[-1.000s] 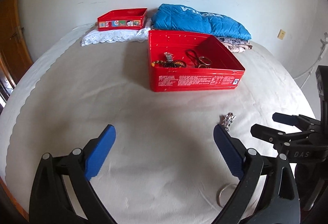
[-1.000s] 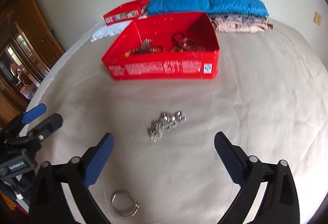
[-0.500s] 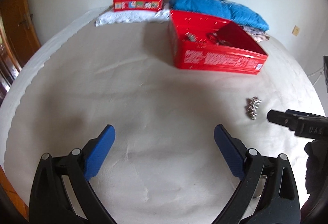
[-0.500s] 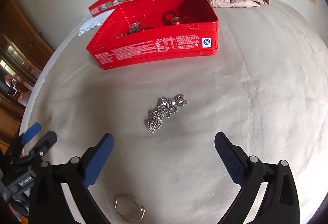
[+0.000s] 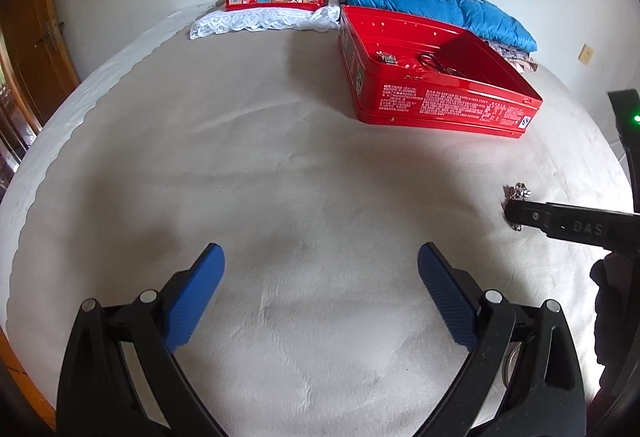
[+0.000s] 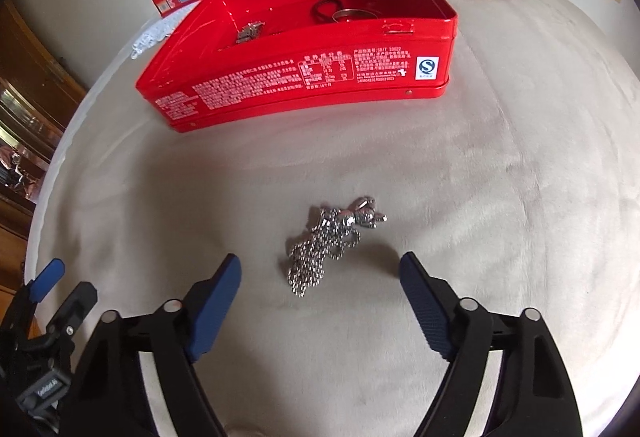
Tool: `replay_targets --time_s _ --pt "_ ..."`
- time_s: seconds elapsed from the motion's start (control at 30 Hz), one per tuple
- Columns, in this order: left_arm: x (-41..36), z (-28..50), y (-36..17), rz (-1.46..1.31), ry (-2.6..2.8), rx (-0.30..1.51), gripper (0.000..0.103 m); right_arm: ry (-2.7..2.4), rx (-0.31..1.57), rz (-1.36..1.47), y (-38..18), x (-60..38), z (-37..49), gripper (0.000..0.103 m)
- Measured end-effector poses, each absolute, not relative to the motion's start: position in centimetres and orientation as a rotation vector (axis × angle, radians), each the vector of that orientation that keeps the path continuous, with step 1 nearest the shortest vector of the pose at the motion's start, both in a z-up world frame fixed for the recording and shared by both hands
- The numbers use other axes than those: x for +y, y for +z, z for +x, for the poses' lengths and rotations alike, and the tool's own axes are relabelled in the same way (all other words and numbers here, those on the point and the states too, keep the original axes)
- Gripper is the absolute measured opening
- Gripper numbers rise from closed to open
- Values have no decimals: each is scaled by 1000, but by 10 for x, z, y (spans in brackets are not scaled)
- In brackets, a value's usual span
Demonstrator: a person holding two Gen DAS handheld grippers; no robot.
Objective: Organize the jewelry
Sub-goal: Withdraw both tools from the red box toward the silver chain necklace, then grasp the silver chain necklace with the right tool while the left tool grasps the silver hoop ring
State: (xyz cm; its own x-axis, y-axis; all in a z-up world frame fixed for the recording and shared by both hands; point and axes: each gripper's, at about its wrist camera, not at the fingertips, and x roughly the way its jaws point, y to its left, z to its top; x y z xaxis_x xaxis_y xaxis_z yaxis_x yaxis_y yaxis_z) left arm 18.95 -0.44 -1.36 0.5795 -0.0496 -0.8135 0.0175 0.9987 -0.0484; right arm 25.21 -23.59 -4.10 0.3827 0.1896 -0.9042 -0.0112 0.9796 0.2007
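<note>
In the right wrist view the silver chain (image 6: 332, 241) lay heaped on the beige cover (image 6: 500, 197) at frame centre, just above the right gripper (image 6: 320, 277), whose jaws were closing with nothing yet pinched. The left gripper (image 5: 320, 265) gaped wide over bare cover.

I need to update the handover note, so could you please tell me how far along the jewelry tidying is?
Done: a few pieces, including a dark ring, already lie in the red tin. In hand: the right tongs are closing around the silver chain on the bed cover, pads not yet touching. Left: lifting the chain into the tin. The left tongs hang open, empty.
</note>
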Motion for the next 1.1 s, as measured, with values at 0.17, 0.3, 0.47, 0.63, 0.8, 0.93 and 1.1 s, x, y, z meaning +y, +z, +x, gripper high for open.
replay_targets --time_s 0.17,0.3,0.47,0.63,0.8,0.93,1.1 --pt "-5 192 -14 -41 -43 956 96 124 1164 112 -46 -227 260 77" --pt "-7 191 -11 -37 -49 950 96 126 1151 52 -47 -219 260 77" --pt "-11 187 -7 -33 -60 942 96 118 1131 23 -45 -218 257 63" --pt "-15 182 -1 -29 -75 931 96 114 1114 1 -43 -220 252 41" --pt "-21 175 6 -25 -87 922 96 137 1114 6 -43 -224 248 16" --pt "-27 170 10 -19 -104 916 96 162 1129 54 -41 -234 243 15" --pt "-40 164 14 -6 -138 917 96 189 1141 126 -38 -253 232 13"
